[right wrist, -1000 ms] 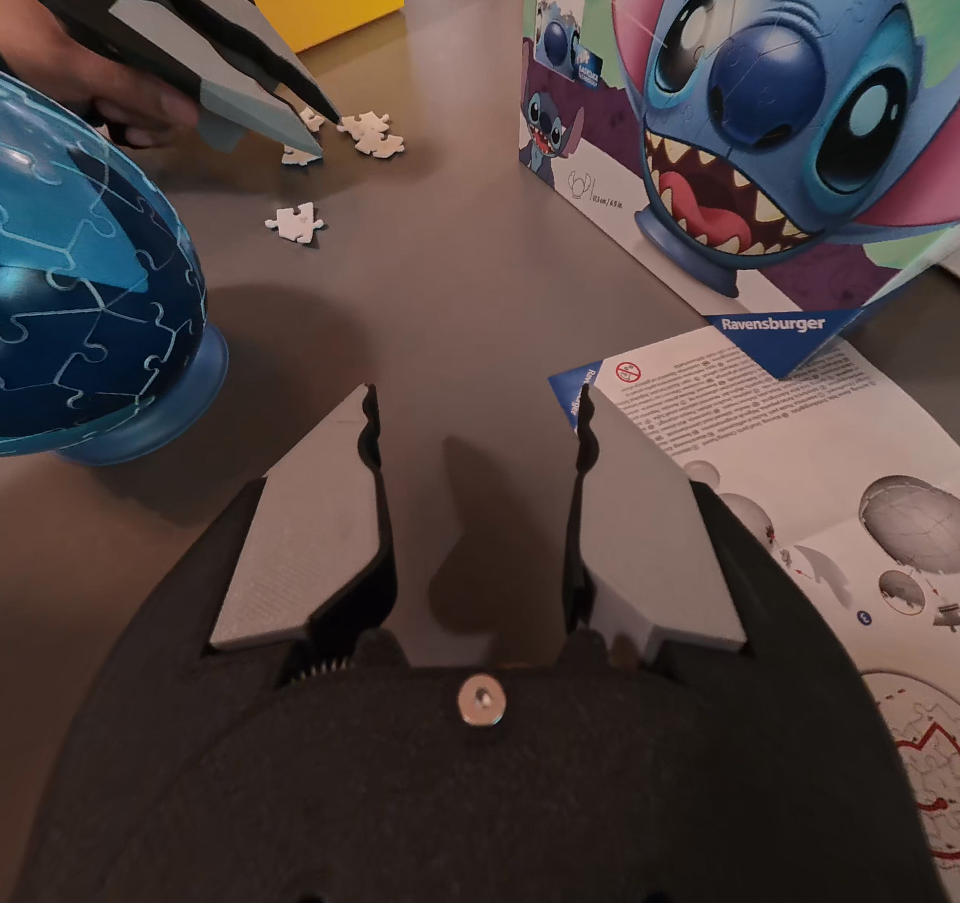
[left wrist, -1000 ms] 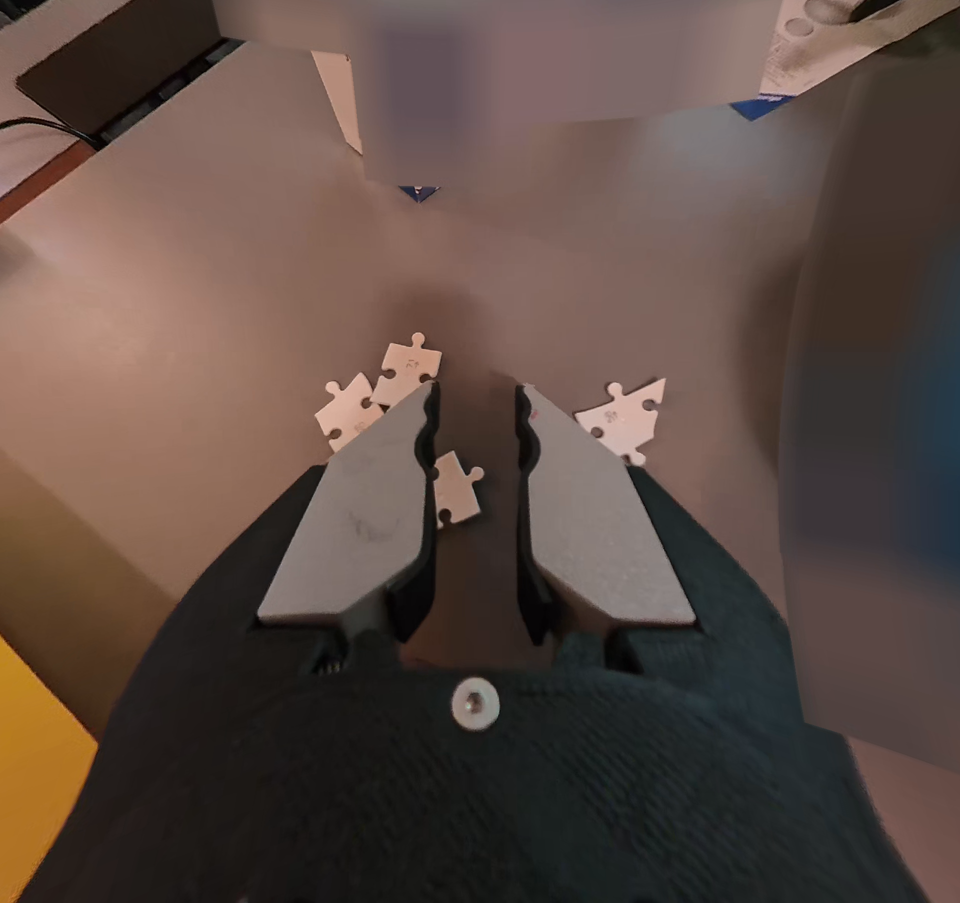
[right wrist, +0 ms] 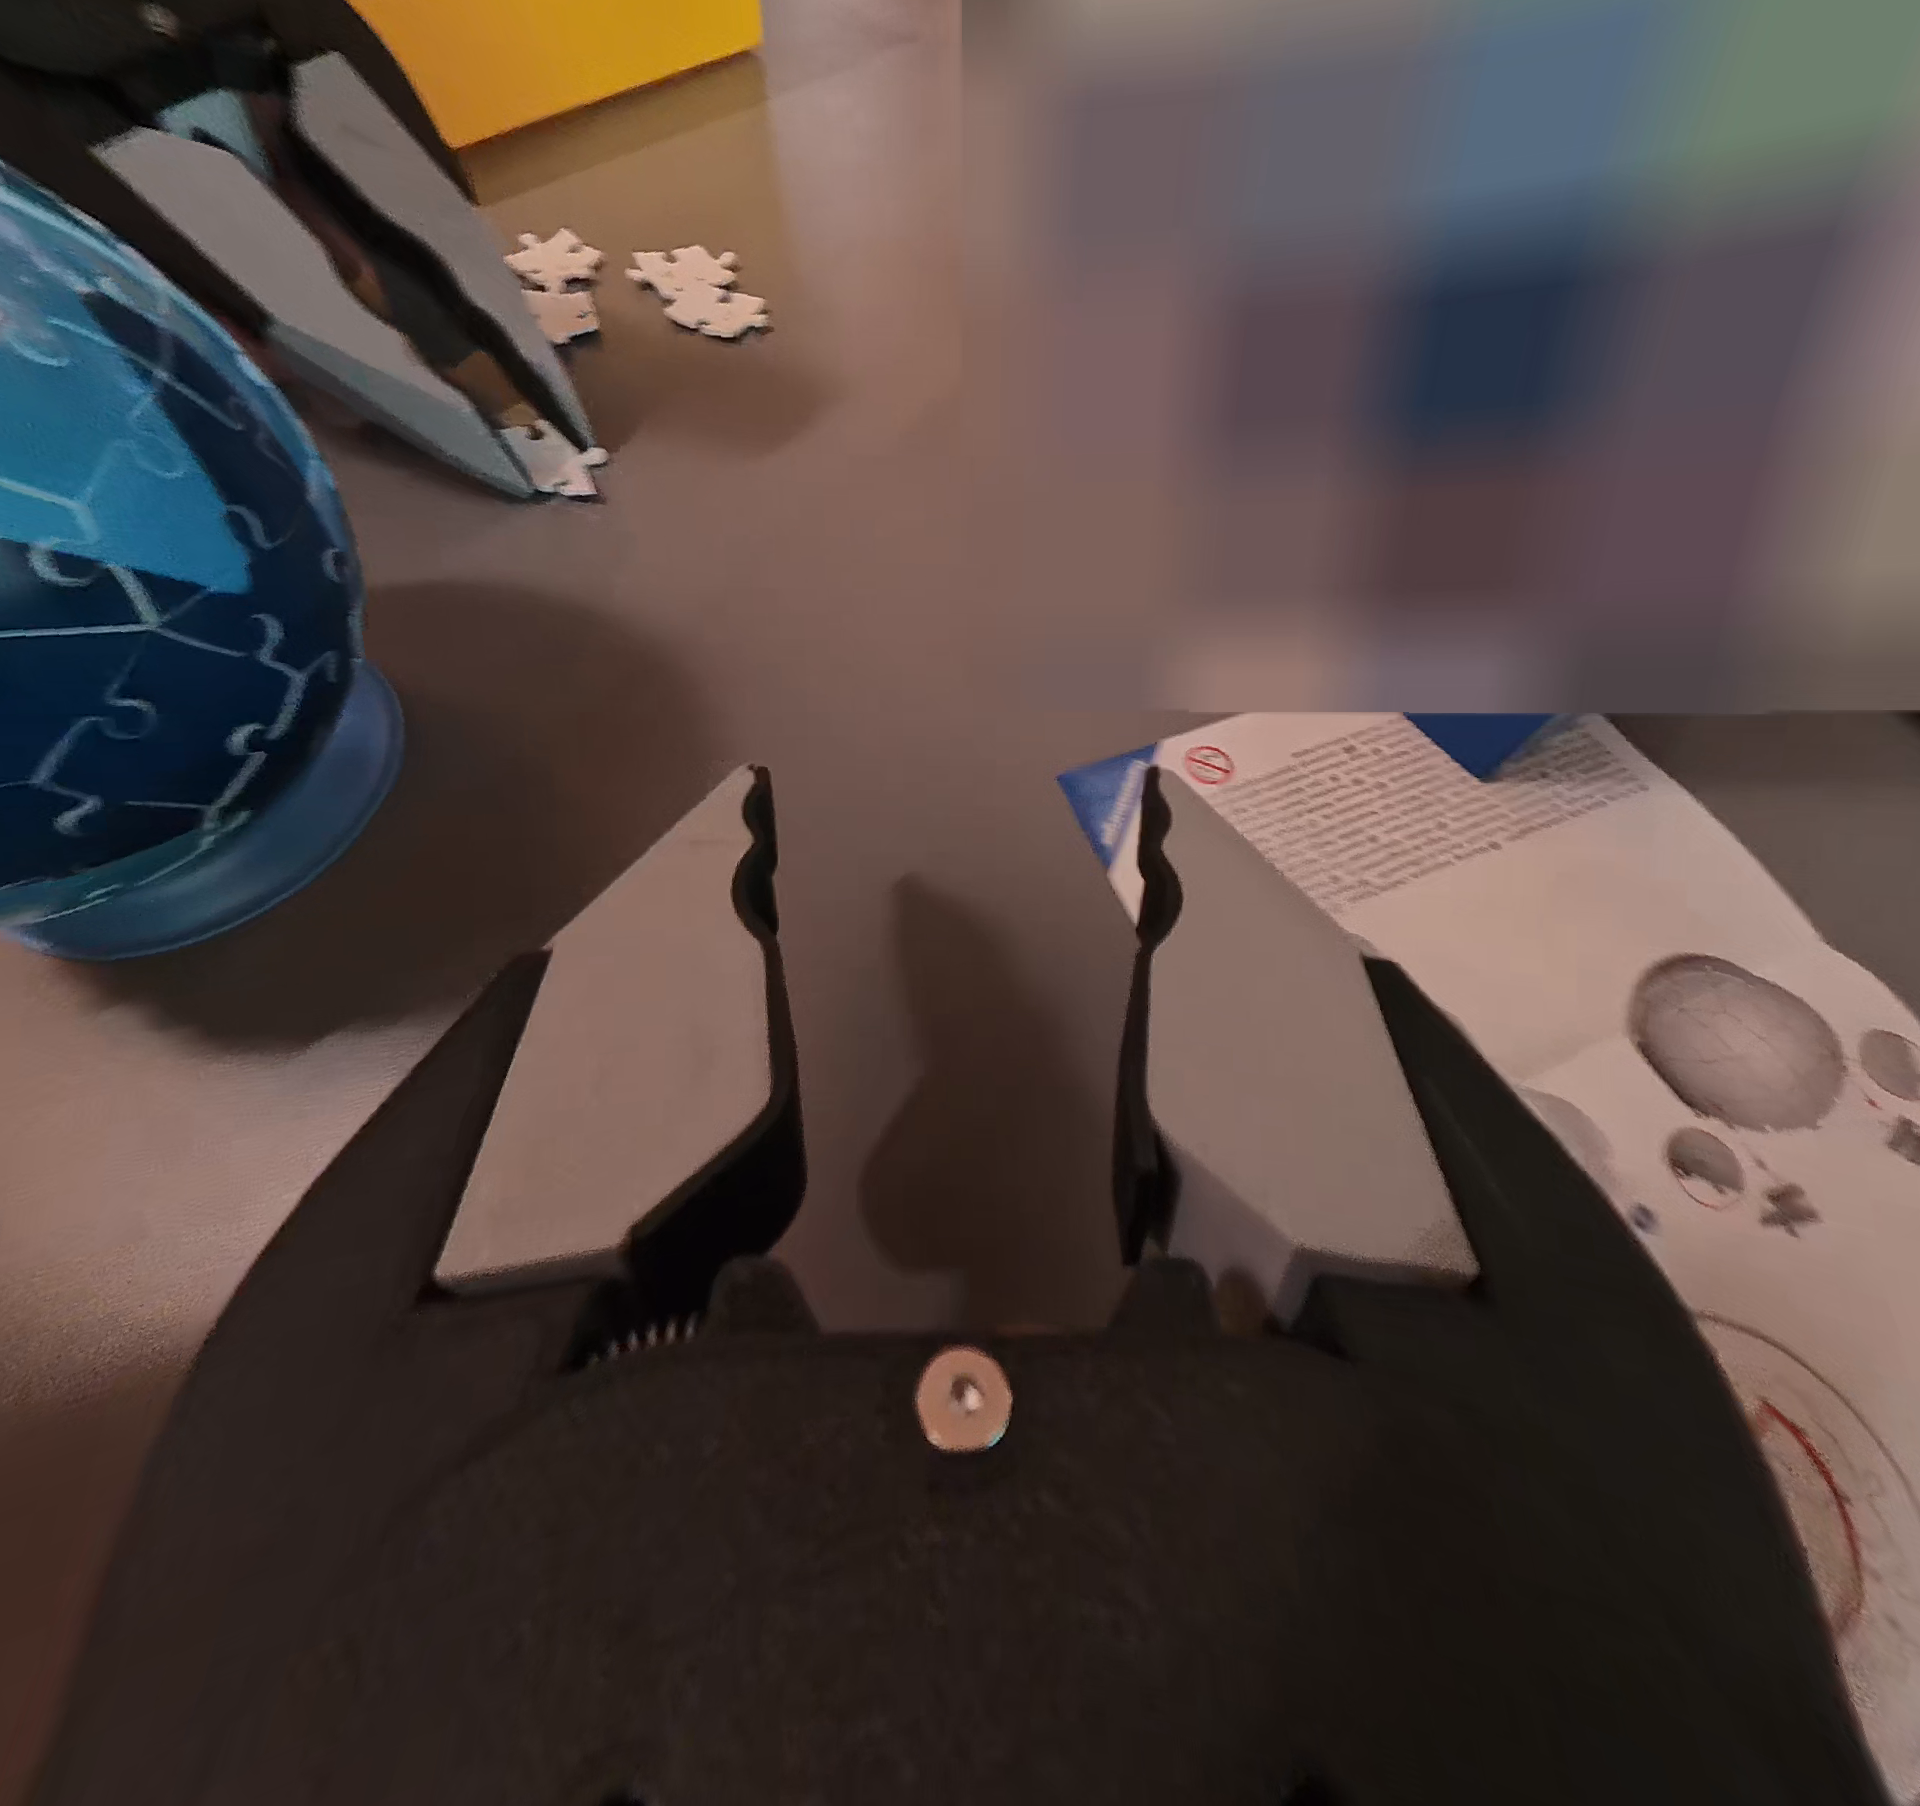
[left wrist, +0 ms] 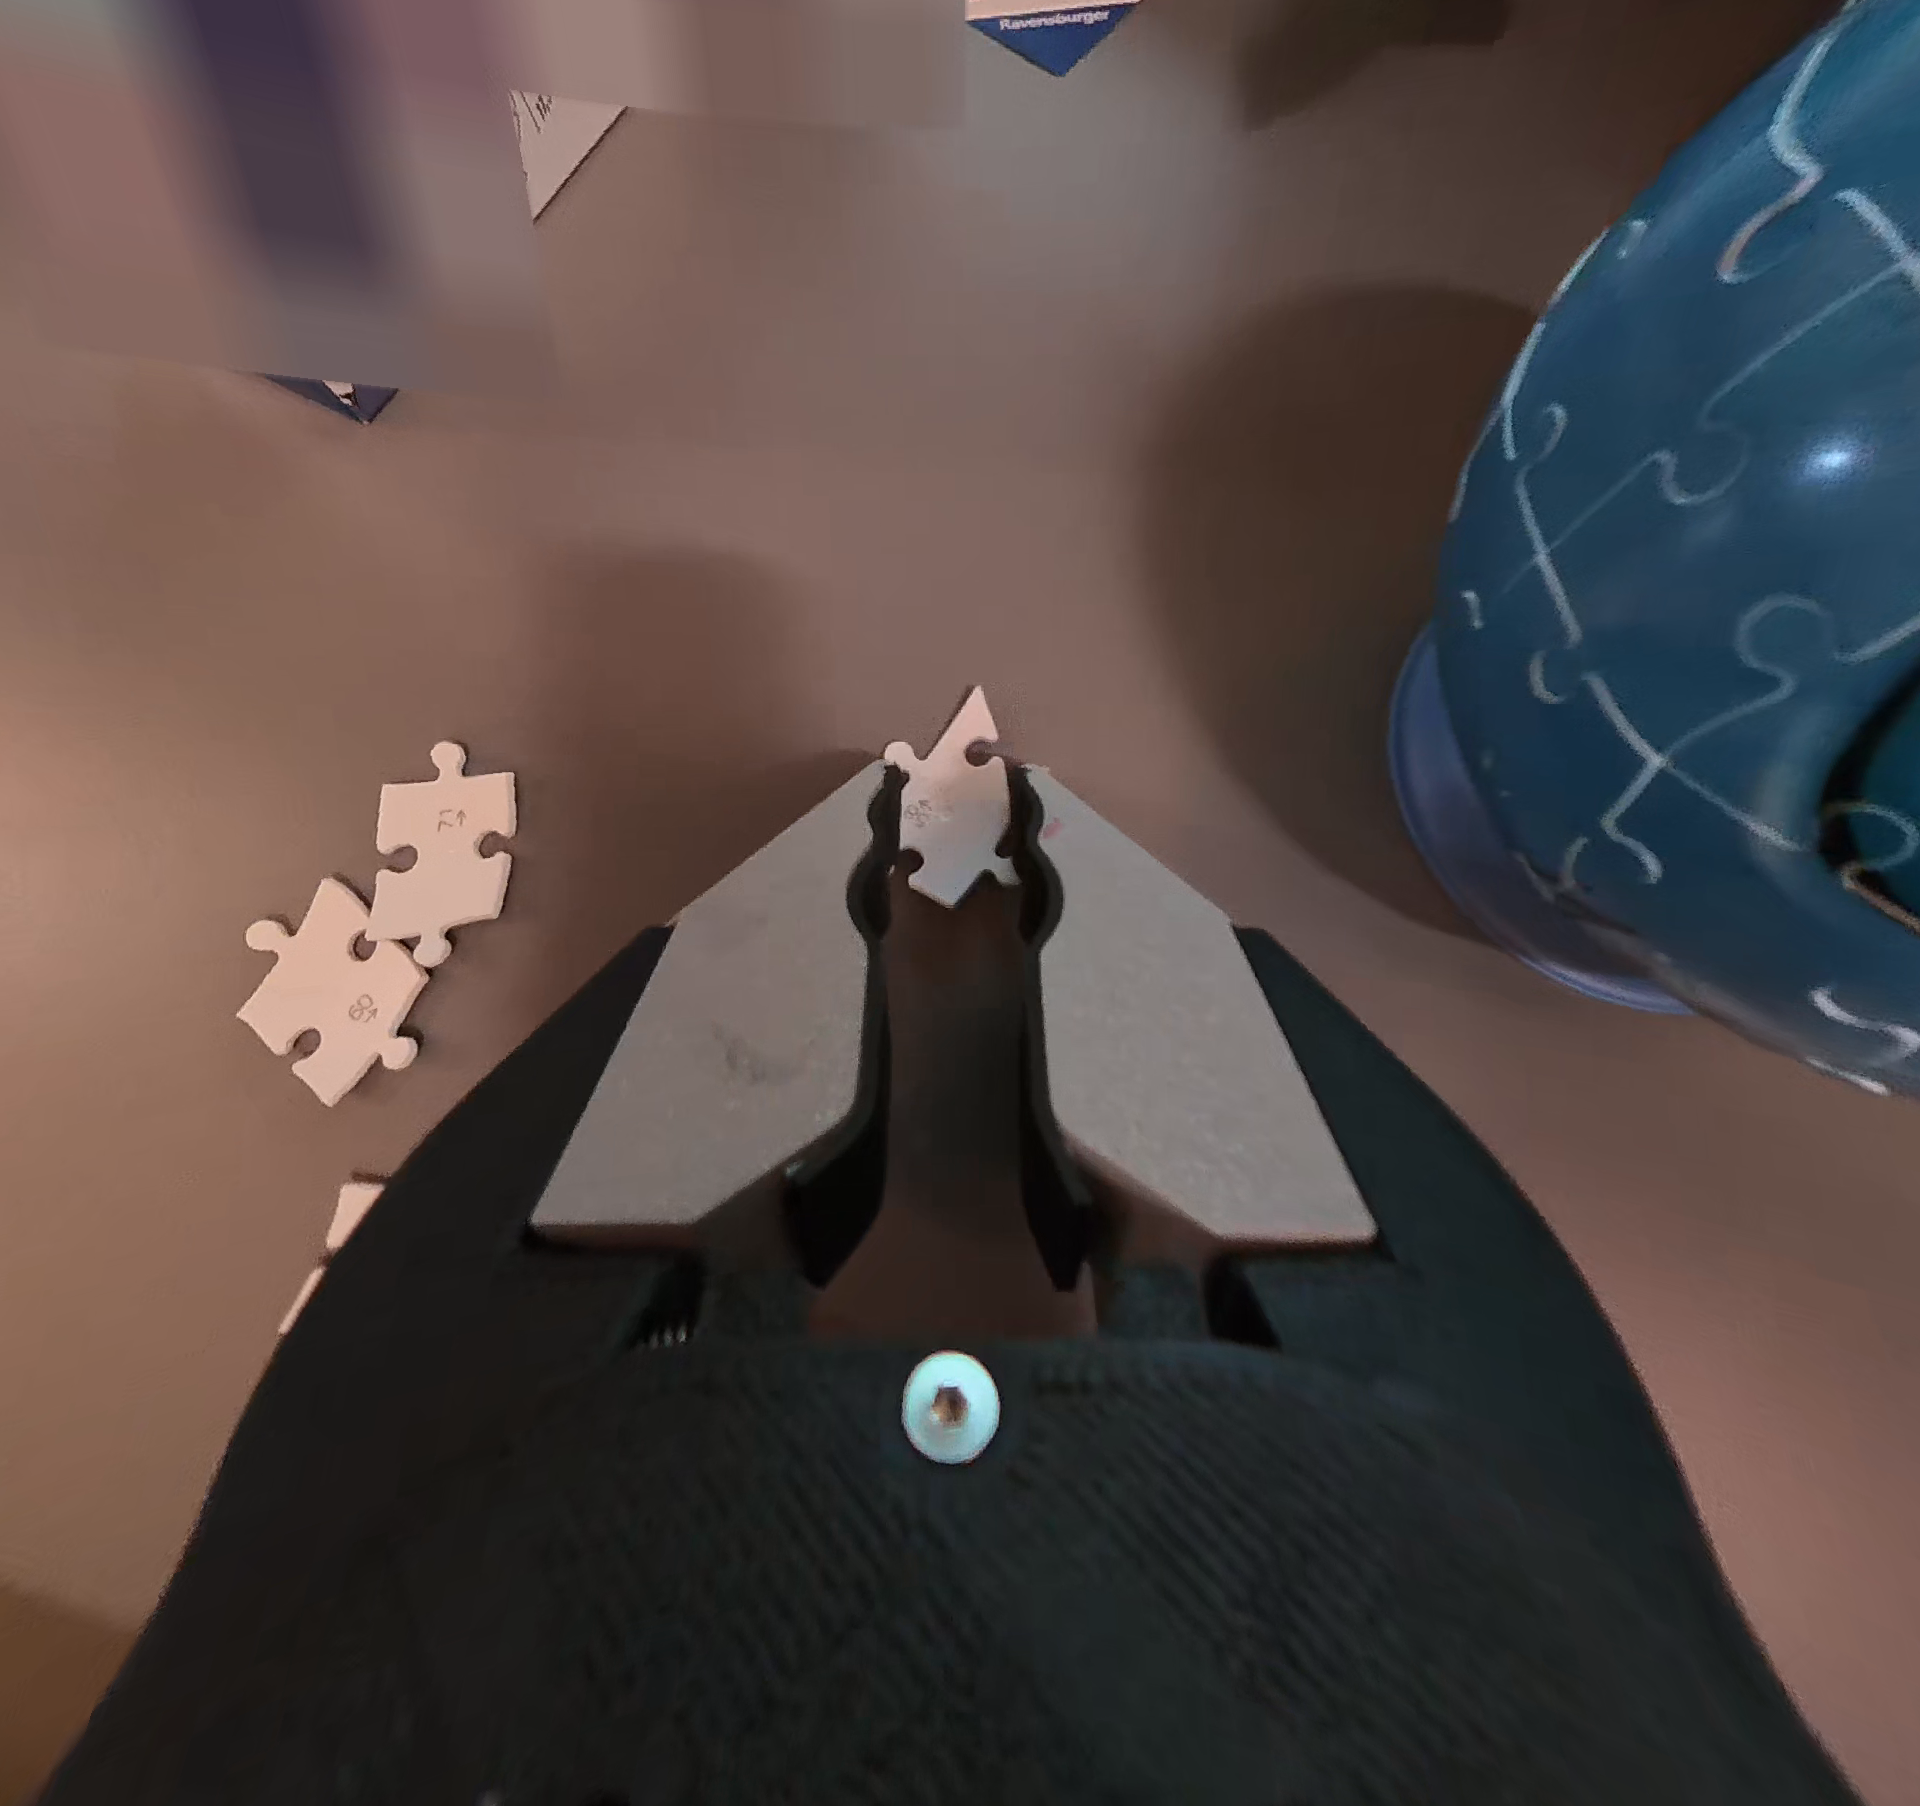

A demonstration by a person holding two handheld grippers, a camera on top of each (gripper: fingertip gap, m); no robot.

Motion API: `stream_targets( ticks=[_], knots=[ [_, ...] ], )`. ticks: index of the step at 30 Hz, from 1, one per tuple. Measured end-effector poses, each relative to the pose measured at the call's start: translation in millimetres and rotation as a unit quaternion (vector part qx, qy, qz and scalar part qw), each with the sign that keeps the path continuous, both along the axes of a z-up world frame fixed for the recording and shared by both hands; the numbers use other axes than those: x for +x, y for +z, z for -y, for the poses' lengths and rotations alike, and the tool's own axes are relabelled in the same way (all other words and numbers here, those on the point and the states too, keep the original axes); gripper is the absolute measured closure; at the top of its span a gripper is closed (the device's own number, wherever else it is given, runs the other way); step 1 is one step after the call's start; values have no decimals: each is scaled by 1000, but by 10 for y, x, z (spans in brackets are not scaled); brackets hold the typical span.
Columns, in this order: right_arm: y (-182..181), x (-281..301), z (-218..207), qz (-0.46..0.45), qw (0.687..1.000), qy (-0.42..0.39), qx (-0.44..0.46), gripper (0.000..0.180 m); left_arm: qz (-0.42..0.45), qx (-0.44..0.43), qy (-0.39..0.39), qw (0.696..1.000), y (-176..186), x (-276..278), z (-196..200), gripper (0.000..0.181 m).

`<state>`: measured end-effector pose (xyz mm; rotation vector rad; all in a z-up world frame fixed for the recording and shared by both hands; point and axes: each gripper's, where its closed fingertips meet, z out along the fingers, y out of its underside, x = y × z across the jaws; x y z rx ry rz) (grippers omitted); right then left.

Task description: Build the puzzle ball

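Left gripper (left wrist: 951, 780) pinching a white puzzle piece (left wrist: 948, 814) at its fingertips, blue puzzle ball (left wrist: 1704, 634) to its right, right gripper (right wrist: 954, 790) spread wide, holding nothing

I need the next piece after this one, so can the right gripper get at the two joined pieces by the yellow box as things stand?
Probably yes. The right gripper is open and empty, and bare table lies between it and the joined pieces. The left gripper, shut on a piece, sits off to the side.
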<state>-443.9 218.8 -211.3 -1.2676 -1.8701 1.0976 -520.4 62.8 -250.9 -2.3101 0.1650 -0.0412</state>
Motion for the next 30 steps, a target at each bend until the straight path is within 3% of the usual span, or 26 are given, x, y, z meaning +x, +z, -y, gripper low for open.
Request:
stream_targets(
  ticks=[5, 6, 25, 30],
  knots=[
    [-14, -13, -134, -1, 999, -38, 26, 110, -21, 4, 2, 1000, 6, -10, -24, 164],
    [-7, -11, -137, -3, 999, -38, 23, 111, -20, 7, 1, 1000, 20, -1, -29, 181],
    [22, -29, -140, 0, 999, -31, -22, 113, -73, 33, 114, 990, 211, -563, 114, 181],
    [22, -25, -109, 2, 999, -21, -24, 113, -56, 28, 121, 991, 133, -585, 61, 159]
  ],
)
